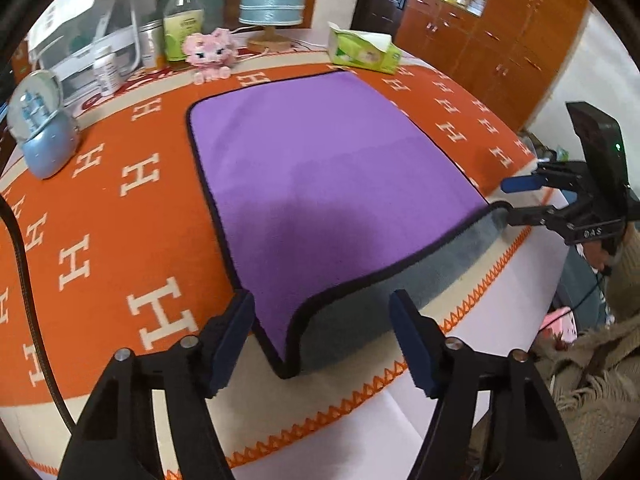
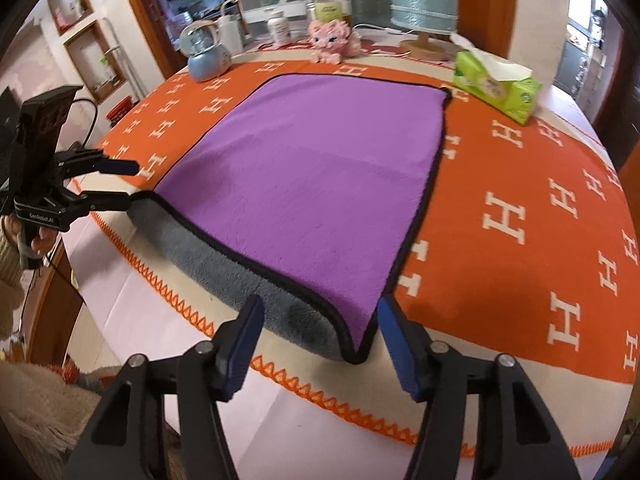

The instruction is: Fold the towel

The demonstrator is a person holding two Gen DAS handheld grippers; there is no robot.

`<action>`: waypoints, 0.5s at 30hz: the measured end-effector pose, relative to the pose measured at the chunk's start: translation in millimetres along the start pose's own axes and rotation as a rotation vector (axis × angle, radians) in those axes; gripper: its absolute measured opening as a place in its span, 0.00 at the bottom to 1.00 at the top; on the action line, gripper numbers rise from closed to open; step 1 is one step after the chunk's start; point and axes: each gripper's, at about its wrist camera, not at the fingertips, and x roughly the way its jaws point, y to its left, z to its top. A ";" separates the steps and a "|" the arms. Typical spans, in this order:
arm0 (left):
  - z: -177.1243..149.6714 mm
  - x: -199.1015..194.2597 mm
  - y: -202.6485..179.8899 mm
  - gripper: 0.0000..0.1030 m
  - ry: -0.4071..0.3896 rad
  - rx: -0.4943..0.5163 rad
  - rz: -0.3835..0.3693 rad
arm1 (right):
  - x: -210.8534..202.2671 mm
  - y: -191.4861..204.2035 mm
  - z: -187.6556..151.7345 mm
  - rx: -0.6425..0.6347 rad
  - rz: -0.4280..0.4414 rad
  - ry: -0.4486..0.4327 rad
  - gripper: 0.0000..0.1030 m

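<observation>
Towel (image 1: 320, 168): purple, spread flat on the tabletop (image 1: 100, 240) for folding, near edge lifted.
Left hand-held gripper (image 1: 322, 336): spread wide around the near-left corner.
Right hand-held gripper (image 2: 320, 340): spread wide around the near-right corner.

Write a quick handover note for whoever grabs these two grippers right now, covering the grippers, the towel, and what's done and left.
Left hand-held gripper: open, straddling the towel's near left corner, not clamped.
Right hand-held gripper: open, straddling the near right corner, not clamped.
Purple towel: spread flat on the orange H-pattern blanket; its near edge curls up, showing the grey underside.
Beyond it: tissue pack, pink cat toy, snow globe.
Done: both grippers lined up at the near corners.
Left: close on both corners, carry the near edge over to the far edge, release, and probably fold again.
</observation>
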 end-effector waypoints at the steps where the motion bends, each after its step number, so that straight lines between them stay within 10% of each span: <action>1: 0.2 1.6 -0.9 0.63 0.006 0.004 -0.008 | 2.2 0.2 0.2 -0.003 0.006 0.008 0.49; 15: -4.7 18.7 3.0 0.51 0.097 0.009 -0.073 | 11.0 -1.7 -2.2 -0.016 0.063 0.049 0.32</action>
